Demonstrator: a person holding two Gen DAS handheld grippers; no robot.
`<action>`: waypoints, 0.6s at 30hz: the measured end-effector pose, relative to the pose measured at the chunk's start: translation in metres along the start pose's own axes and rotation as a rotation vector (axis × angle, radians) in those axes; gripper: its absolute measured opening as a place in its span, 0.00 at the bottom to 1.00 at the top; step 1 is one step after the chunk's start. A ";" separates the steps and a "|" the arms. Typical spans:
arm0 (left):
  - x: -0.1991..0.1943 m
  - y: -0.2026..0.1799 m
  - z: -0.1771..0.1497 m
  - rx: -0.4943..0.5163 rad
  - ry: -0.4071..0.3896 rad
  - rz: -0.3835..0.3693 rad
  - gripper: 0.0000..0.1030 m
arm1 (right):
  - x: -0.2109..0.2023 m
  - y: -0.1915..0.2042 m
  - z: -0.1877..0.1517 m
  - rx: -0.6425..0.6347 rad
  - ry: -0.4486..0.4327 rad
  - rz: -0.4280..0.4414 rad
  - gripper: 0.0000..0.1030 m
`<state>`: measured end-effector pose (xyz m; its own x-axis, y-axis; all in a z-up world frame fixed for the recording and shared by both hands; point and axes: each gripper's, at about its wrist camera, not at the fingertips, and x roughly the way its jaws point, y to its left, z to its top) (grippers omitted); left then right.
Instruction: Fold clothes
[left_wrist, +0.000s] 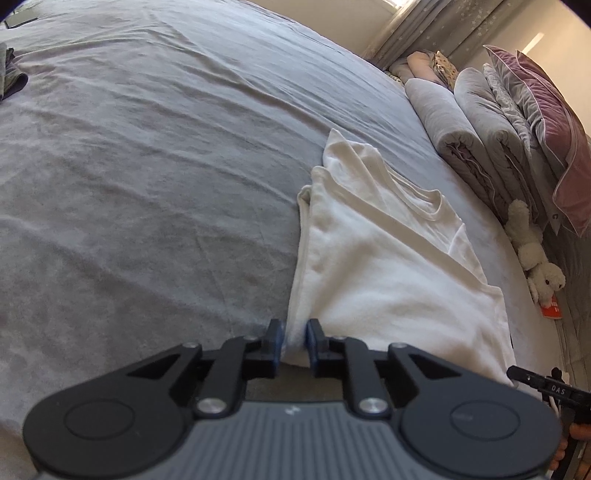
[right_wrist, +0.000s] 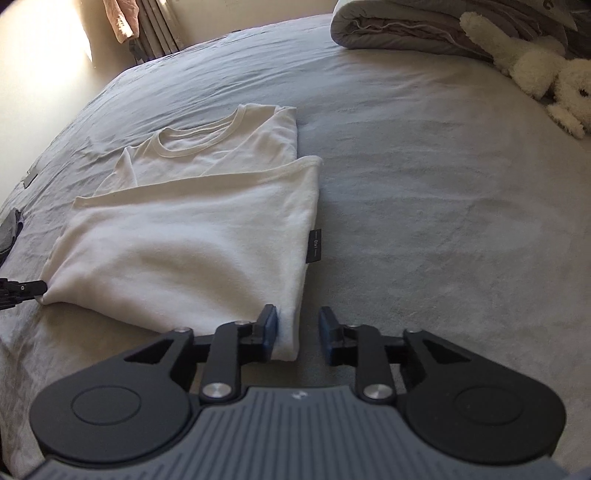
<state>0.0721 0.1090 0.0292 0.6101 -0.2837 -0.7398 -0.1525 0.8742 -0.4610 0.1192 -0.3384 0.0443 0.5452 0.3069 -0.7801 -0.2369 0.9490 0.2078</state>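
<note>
A white T-shirt (left_wrist: 376, 258) lies partly folded on the grey bed sheet (left_wrist: 147, 166), its lower half folded up toward the collar. My left gripper (left_wrist: 294, 341) is shut on the near left corner of the fold. In the right wrist view the same T-shirt (right_wrist: 192, 236) lies flat, with a small dark label (right_wrist: 315, 245) on its right edge. My right gripper (right_wrist: 297, 330) is open, and the shirt's near right corner lies between its fingers, touching the left pad (right_wrist: 271, 326). The left gripper's tip (right_wrist: 22, 290) shows at the shirt's far corner.
Rolled grey blankets (left_wrist: 461, 122) and a pink pillow (left_wrist: 546, 122) are stacked along the bed's far side, with a white plush toy (right_wrist: 535, 66) beside them. Dark clothes (left_wrist: 11, 74) lie at the far left. Curtains (left_wrist: 424, 33) hang behind.
</note>
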 end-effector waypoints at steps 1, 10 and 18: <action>-0.002 0.000 0.000 0.000 -0.005 0.002 0.15 | -0.003 0.000 0.001 0.004 -0.011 -0.005 0.35; -0.010 0.002 0.002 -0.016 -0.023 0.011 0.16 | -0.006 -0.007 0.006 0.088 -0.032 -0.002 0.44; -0.011 0.003 0.003 -0.015 -0.029 0.021 0.16 | -0.005 -0.006 0.006 0.090 -0.031 -0.011 0.45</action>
<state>0.0676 0.1161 0.0375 0.6289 -0.2531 -0.7351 -0.1772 0.8740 -0.4525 0.1228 -0.3449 0.0504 0.5723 0.2975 -0.7642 -0.1587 0.9544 0.2526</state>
